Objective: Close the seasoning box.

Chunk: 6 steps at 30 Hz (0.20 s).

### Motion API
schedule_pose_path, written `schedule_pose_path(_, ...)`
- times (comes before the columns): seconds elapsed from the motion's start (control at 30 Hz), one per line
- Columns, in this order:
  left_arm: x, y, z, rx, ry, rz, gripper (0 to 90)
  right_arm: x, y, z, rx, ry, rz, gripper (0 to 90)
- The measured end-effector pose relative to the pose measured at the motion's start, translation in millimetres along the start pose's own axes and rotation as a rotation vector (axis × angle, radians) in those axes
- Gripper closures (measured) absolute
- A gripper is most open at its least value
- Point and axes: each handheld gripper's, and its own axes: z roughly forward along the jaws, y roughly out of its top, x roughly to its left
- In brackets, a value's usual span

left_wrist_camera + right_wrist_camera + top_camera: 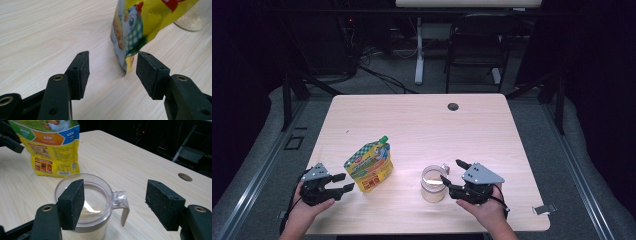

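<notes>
High view of a light wooden desk point(422, 125) with two hand-held grippers at its near edge. The left gripper point(339, 183), jaws spread and holding nothing, points toward a yellow stand-up pouch point(369, 166) with a green cap, which stands upright just beside the jaw tips, to their right. In the left gripper view the lower corner of the pouch point(132, 32) lies just ahead of the gap between the jaws, nearer the right-hand jaw, apart from both pads.

The right gripper point(453, 173), jaws likewise spread and empty, points toward a clear plastic cup point(433, 183) with a handle, holding a pale powder in its bottom. In the right gripper view the cup point(95, 202) sits partly behind the left-hand jaw, its handle point(122, 206) projecting into the open gap between the jaws; whether that jaw touches the rim cannot be told. The pouch stands beyond the cup, well apart from it.
</notes>
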Motion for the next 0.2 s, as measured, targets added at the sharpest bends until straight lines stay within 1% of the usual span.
schedule_pose_path(0.1,3.8,-0.5,-2.2,-0.001,0.008,-0.005,44.6,-5.7,-2.4,-1.3,-0.002,-0.007,0.023,31.2)
schedule_pose_path(0.13,4.8,-0.9,-2.2,-0.007,0.012,-0.013,44.6,-7.4,-3.1,-1.7,0.001,-0.006,0.027,31.2)
schedule_pose_path(0.2,6.5,-1.0,-2.7,-0.006,0.016,-0.012,44.5,-9.7,-4.7,-2.1,0.0,-0.013,0.034,31.2)
